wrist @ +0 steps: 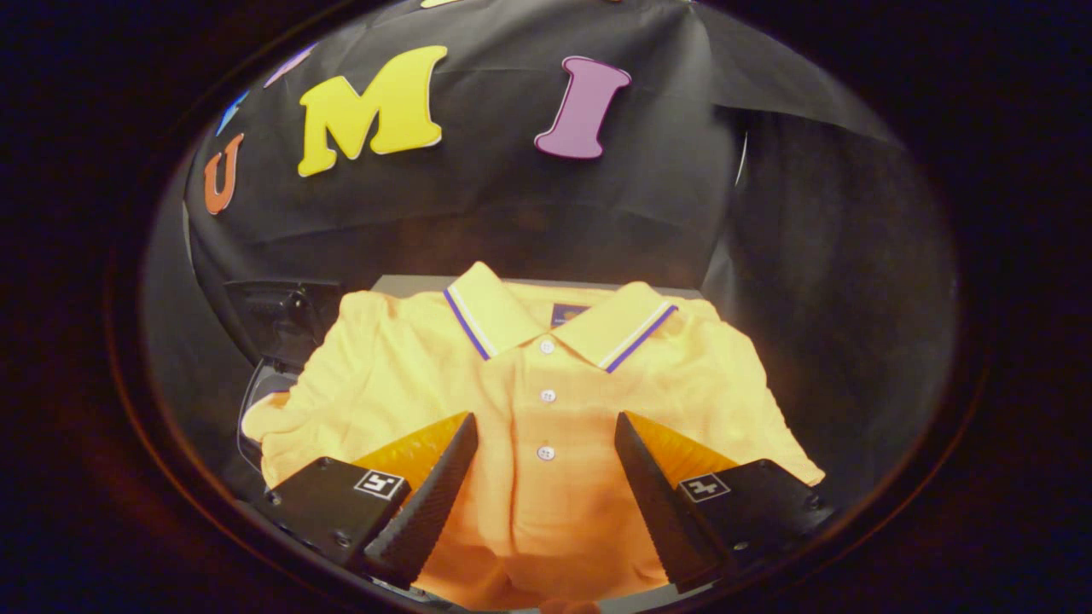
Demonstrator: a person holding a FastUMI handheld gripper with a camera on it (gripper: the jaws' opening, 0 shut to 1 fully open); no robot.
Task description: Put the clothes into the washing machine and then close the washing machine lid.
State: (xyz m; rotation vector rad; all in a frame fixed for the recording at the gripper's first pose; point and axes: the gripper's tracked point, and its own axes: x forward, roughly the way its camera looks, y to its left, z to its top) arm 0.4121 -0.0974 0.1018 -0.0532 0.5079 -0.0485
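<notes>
The gripper (546, 435) stands wide open, its fingers spread above the yellow polo shirt (529, 409) and holding nothing; whether the tips touch the cloth cannot be told. The shirt lies flat beneath and ahead of the fingers, its button placket running between them, collar pointing away, long axis along the fingers.

I see the polo shirt (546, 409) lying flat on a table (409, 284), collar far, dark machine (286, 320) at its left, my gripper (546, 443) spread wide over its near placket.
</notes>
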